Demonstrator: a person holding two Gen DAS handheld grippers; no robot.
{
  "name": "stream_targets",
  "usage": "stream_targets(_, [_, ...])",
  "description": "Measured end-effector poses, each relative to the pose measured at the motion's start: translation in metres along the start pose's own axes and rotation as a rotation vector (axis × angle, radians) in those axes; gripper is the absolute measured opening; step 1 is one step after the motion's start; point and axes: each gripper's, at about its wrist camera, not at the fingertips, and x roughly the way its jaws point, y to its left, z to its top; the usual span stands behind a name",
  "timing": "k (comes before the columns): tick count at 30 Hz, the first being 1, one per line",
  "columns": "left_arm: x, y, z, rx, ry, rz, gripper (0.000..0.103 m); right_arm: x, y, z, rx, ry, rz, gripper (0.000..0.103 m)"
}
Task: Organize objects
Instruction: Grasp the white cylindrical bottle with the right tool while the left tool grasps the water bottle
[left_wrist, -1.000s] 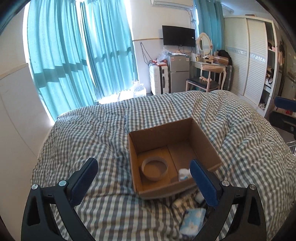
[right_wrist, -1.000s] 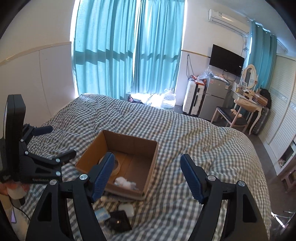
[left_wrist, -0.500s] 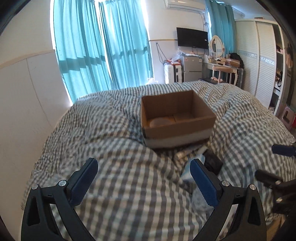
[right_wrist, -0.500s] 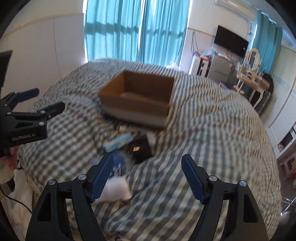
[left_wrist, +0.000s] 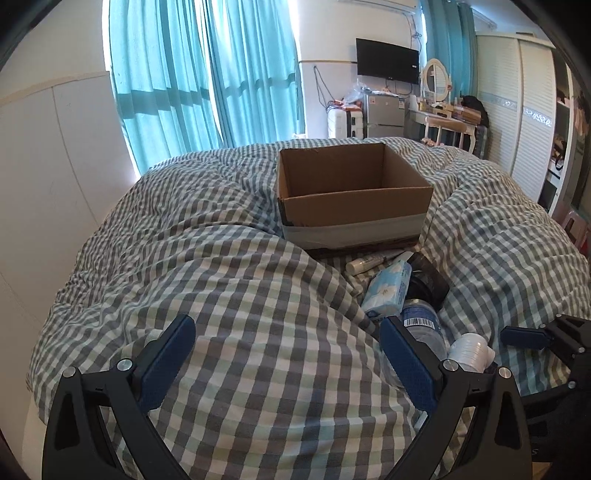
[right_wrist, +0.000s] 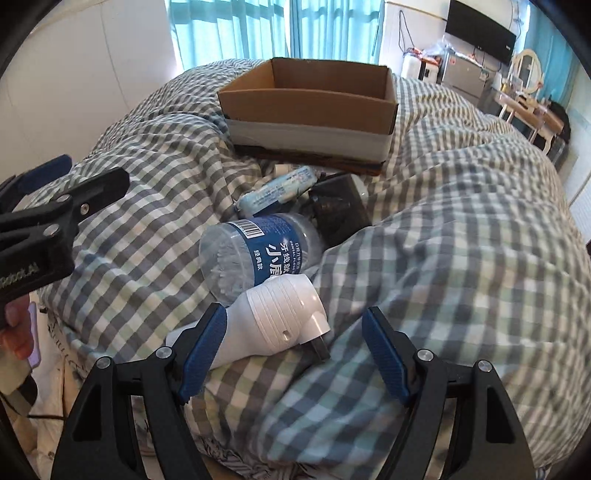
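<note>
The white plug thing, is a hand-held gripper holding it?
No. The right hand-held gripper is open around the white plug, not gripping. The left hand-held gripper holds nothing.

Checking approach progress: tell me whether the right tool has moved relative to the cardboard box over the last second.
Yes. The right tool has dropped and pulled back from the cardboard box, now sitting low over the white plug-in device.

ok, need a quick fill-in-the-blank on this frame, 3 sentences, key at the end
1. The cardboard box sits on a checked ____.
2. The right gripper hovers with its jaws ____ over a white plug-in device.
3. The clear jar beside that device has a ____ label.

Missing words: duvet; open; blue
</note>
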Motion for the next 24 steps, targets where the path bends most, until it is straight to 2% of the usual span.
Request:
stream_targets(4, [0.003,0.001,-0.002,-0.005,0.012,-0.003,0.102,0.022,0.006,0.003,0.003,0.062,0.067,0.078])
stream_targets(6, [0.005,0.001,-0.003,0.0,0.018,-0.002,0.102,0.037,0.016,0.001,-0.046,0.09,0.032,0.085])
stream_targets(9, [0.007,0.002,-0.004,0.003,0.028,0.001,0.102,0.041,0.025,-0.003,-0.085,0.071,-0.009,0.083])
stream_targets(11, [0.011,0.003,-0.006,0.002,0.038,-0.002,0.102,0.033,0.023,-0.003,-0.083,0.041,-0.005,0.077])
stream_targets(13, [0.014,0.004,-0.007,-0.005,0.05,-0.003,0.102,0.023,0.019,-0.003,-0.073,0.013,0.011,0.065])
stream_targets(14, [0.016,0.004,-0.008,-0.008,0.057,-0.005,0.102,0.016,0.016,-0.002,-0.07,-0.007,0.02,0.063])
stream_targets(20, [0.022,0.0,-0.011,-0.002,0.076,-0.015,0.102,-0.021,0.009,-0.001,-0.077,-0.105,0.026,0.06])
stream_targets(24, [0.021,-0.015,-0.009,0.03,0.059,-0.034,0.102,-0.056,-0.012,0.011,-0.039,-0.196,0.0,0.06])
